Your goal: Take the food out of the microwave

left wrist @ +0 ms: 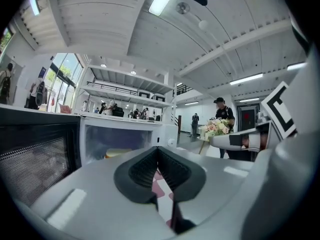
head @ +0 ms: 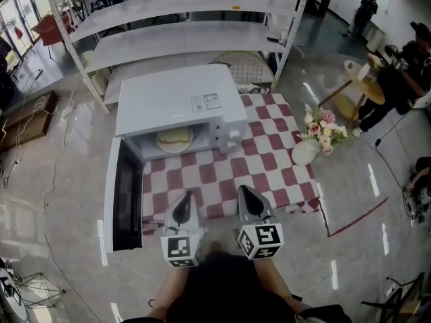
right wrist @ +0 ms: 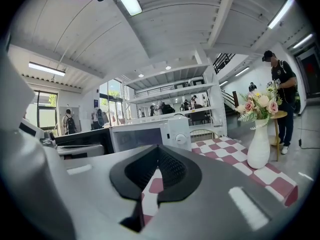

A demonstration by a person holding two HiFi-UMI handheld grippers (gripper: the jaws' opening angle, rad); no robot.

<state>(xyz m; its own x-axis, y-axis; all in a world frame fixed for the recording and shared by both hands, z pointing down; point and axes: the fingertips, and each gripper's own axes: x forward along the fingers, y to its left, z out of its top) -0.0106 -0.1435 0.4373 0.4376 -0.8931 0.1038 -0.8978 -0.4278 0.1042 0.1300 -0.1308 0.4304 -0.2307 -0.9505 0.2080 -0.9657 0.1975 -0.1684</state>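
A white microwave (head: 178, 103) stands on a red-and-white checked cloth (head: 269, 160), its door (head: 124, 194) swung open to the left. Inside lies a pale round food on a plate (head: 174, 139), which shows faintly in the left gripper view as food (left wrist: 117, 153) in the lit cavity. My left gripper (head: 182, 210) is shut and empty, in front of the cavity and well short of it. My right gripper (head: 248, 204) is beside it, also shut and empty, pointing past the microwave's knob side (right wrist: 182, 129). In both gripper views the jaws (left wrist: 157, 149) (right wrist: 159, 148) meet at the tips.
A white vase of pink flowers (head: 316, 136) stands at the cloth's right edge, close on the right in the right gripper view as vase (right wrist: 260, 144). Grey metal shelving (head: 175, 32) rises behind the microwave. People stand in the background at the right (head: 404, 66).
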